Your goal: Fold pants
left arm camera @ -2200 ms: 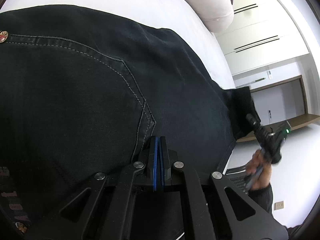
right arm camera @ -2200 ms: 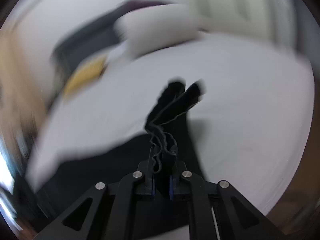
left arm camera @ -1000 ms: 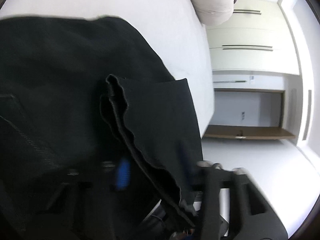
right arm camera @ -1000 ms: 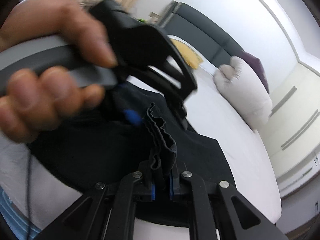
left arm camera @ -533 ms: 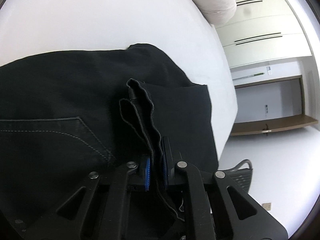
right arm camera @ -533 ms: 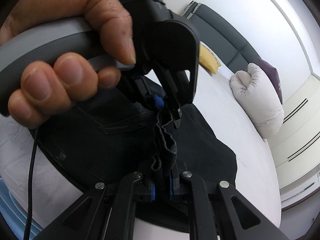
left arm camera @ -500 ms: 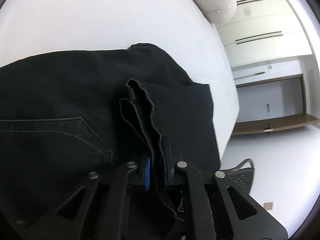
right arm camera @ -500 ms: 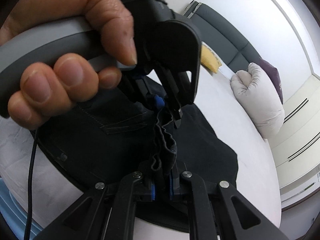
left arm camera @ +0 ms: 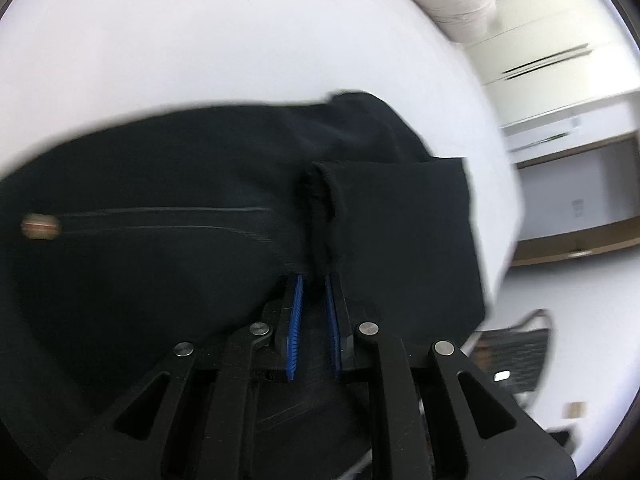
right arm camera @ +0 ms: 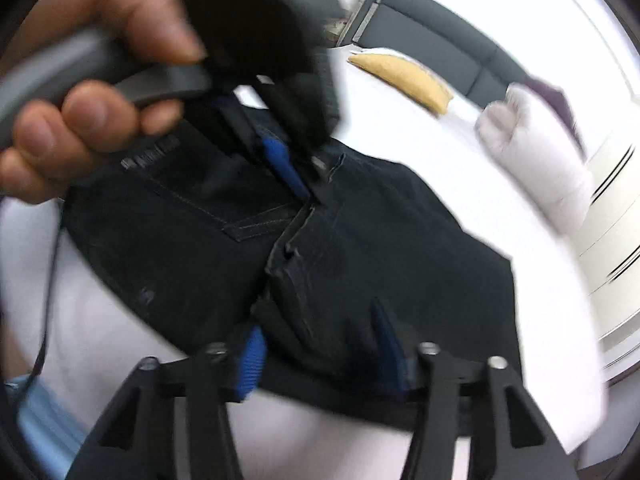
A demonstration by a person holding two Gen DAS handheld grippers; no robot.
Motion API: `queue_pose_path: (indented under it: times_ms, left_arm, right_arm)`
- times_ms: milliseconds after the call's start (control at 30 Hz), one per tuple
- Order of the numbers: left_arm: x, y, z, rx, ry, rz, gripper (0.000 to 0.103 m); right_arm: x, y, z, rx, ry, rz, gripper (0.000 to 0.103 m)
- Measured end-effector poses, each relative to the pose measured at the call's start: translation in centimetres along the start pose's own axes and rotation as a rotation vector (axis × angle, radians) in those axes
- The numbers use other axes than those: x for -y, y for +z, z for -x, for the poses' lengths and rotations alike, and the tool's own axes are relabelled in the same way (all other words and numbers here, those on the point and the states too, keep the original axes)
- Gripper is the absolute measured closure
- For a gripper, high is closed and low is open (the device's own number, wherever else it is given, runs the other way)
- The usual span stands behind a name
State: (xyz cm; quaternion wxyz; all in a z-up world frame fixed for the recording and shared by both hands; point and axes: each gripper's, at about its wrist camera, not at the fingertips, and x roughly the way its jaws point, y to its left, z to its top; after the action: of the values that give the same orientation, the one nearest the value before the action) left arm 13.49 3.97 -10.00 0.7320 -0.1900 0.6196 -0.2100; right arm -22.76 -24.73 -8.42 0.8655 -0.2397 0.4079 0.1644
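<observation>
The black pants [right arm camera: 360,248] lie folded on the white bed [right arm camera: 460,160], a dark block near the bed's near edge. In the right wrist view the block's long axis runs from the upper left, where a back pocket [right arm camera: 224,204] and the waistband sit, down to the lower right, toward the bed's corner. The leg hems [right arm camera: 296,224] lie doubled over on top, their edge crossing the middle of the block just beside the pocket (the frame is blurred, so finer stitching is hard to read).

The right gripper [right arm camera: 320,356] hovers low over the near edge of the pants with its blue-padded fingers [right arm camera: 250,360] spread wide, nothing between them. The left gripper [left arm camera: 313,312] appears in its own view with its pads [left arm camera: 295,312] a little apart, straddling the hem ridge [left arm camera: 320,216] without pinching it; the cloth sits loose in the gap. In the right view the same tool [right arm camera: 280,160] points down at the hems, held by the person's left hand [right arm camera: 92,92].

From the left view the pants [left arm camera: 180,240] spread leftward, a rivet [left arm camera: 40,226] at the far left and the folded leg panel to the right. A pale pillow [right arm camera: 540,160] and a yellow cushion [right arm camera: 404,76] lie at the head of the bed, before a dark headboard [right arm camera: 436,36].
</observation>
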Motion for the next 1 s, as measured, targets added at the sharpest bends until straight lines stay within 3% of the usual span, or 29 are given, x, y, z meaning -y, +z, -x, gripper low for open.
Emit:
queue_pose_path:
  times_ms: [133, 200, 300, 367, 467, 533, 767, 800, 833, 1000]
  left_arm:
    - [2.6, -0.7, 1.9, 0.057, 0.066, -0.079, 0.092]
    - [5.4, -1.3, 1.8, 0.076, 0.047, -0.159, 0.092]
    - [8.8, -2.2, 0.2, 0.081, 0.015, -0.265, 0.092]
    - [9.9, -2.8, -1.6, 0.049, 0.030, -0.309, 0.092]
    - [9.5, -4.2, -4.9, -0.016, 0.068, -0.305, 0.092]
    - [9.0, -4.8, -4.8, 0.023, 0.045, -0.308, 0.092]
    - [8.1, -5.7, -4.6, 0.044, 0.038, -0.305, 0.092]
    - [8.1, -5.8, -4.6, 0.045, 0.036, -0.303, 0.092]
    - [7.2, -5.9, -4.4, 0.046, 0.032, -0.303, 0.092]
    - [5.5, -6.0, -3.7, 0.049, -0.003, -0.280, 0.092]
  right_arm:
    - [5.0, -1.6, 2.7, -0.012, 0.240, -0.222, 0.049]
    - [9.3, -1.9, 2.9, -0.008, 0.375, -0.384, 0.069]
    - [15.0, -3.0, 2.4, 0.014, 0.510, -0.609, 0.093]
    - [19.0, -3.4, 1.2, 0.042, 0.602, -0.711, 0.093]
    - [23.7, -3.1, -2.5, -0.002, 0.727, -0.800, 0.093]
    - [25.2, -2.6, -5.4, -0.041, 0.835, -0.841, 0.093]
    - [28.9, -0.9, -14.7, -0.147, 0.879, -0.930, 0.093]
    - [28.8, -1.2, -15.8, -0.181, 0.868, -0.941, 0.102]
    - [28.6, -2.0, -16.7, -0.227, 0.860, -0.958, 0.103]
    - [27.9, -5.3, -15.4, -0.220, 0.918, -0.990, 0.103]
